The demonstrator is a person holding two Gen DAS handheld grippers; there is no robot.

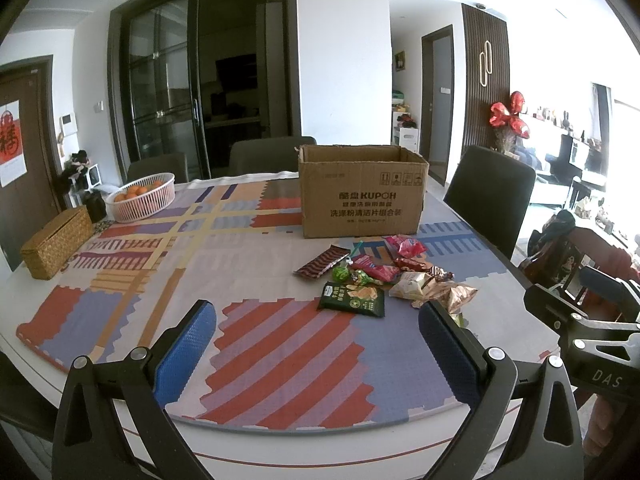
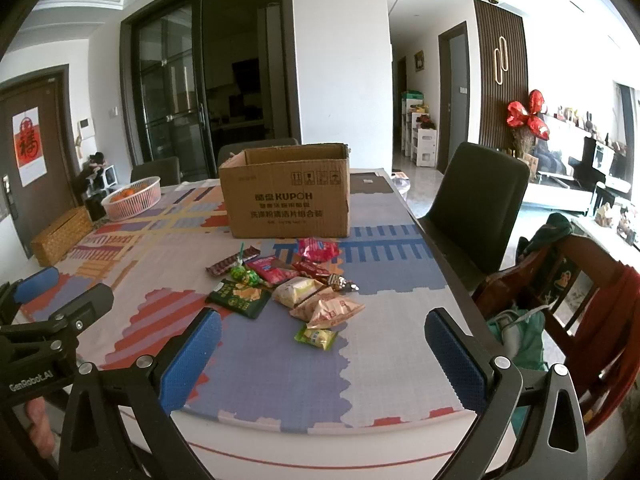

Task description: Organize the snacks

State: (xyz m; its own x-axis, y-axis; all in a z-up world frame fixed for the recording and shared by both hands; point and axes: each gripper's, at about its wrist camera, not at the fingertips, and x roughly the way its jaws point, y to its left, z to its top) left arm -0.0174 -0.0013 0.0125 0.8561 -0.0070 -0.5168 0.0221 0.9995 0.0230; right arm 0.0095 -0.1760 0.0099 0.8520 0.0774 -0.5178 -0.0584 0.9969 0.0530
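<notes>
Crinkly snack packets point(image 2: 288, 284) heaped before an open cardboard box point(image 2: 286, 196)
Both grippers, left point(image 1: 316, 344) and right point(image 2: 322, 354), hover over the patterned tabletop point(image 2: 256, 360), ribbed blue fingers point(image 2: 192, 360) spread wide, holding nothing

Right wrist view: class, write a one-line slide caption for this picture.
Open right tool hovers over a patterned table, facing loose snack packets piled before an open cardboard box.

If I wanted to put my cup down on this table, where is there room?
The widest bare stretch of tablecloth lies between the wicker box, the fruit basket and the snack pile. The near edge before the pile is free too. It is crowded just in front of the cardboard box.
</notes>
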